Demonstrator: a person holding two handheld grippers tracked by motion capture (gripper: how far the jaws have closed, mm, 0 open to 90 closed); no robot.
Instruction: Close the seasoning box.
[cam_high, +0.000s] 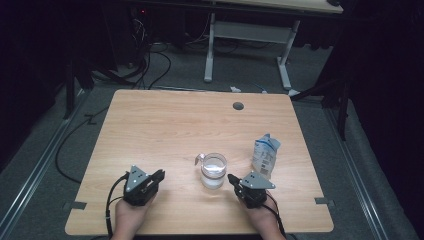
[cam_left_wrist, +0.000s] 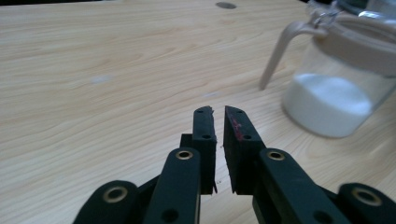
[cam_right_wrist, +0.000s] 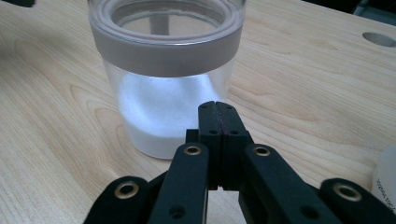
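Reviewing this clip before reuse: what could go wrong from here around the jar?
1. The right tongs are shut and sit right in front of the jar of white powder; a forward nudge could shove or tip it.
2. The spoon handle sticks out over the jar's rim toward the left tongs, open only a crack with nothing between them; a sideways reach might snag it and spill powder.
3. The carton stands close by the jar, so a pushed jar might knock it.

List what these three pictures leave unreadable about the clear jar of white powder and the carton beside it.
- Clear glass jar of white powder, left gripper view: right side cut off by the frame edge.
- Blue-and-white carton, high view: print too small to read.
- White object, right gripper view: cut off at the corner, unidentifiable.
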